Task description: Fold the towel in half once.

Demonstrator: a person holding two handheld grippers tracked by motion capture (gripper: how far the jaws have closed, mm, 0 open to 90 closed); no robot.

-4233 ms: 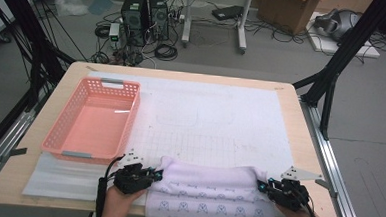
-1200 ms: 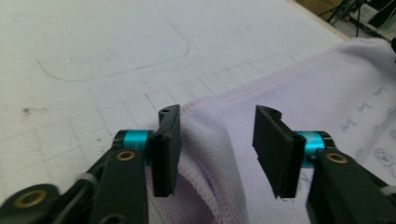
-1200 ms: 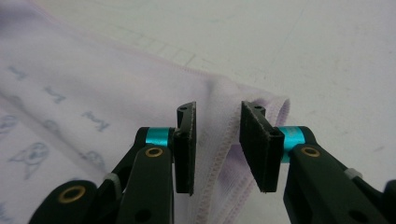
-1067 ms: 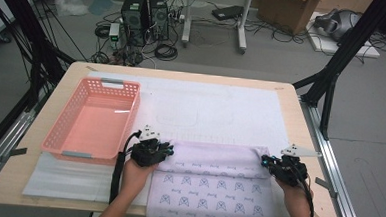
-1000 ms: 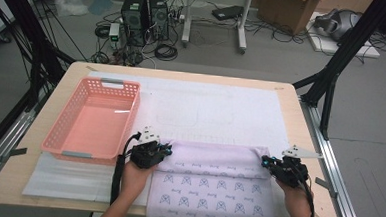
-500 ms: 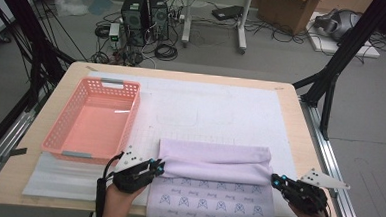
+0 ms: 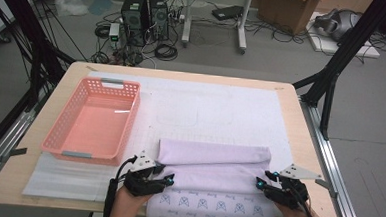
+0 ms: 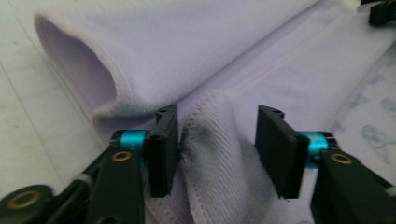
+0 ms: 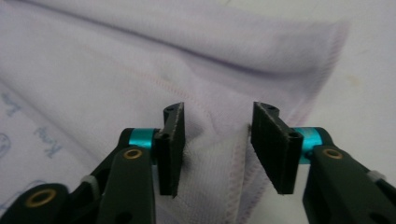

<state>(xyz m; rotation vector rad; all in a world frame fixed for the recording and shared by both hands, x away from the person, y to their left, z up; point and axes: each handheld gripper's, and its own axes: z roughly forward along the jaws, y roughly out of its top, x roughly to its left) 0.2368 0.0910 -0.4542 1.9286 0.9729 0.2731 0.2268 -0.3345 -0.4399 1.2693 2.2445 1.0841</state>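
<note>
Lilac cloth (image 7: 212, 174), near desk (image 7: 300, 124) edge, partly rolled from its far side with the printed near part left flat and cut off below; left hand-held gripper (image 7: 170, 178) and right hand-held gripper (image 7: 258, 183) just opening, hems loose between jaws; pink basket (image 7: 92, 121) beyond.

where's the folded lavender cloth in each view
High view: the lavender cloth lies at the table's near edge, right of the pink basket.
Left gripper view: it runs from upper left to right, its rolled end at upper left.
Right gripper view: it covers most of the frame.
Shared landmark: the stitched hem.
</note>
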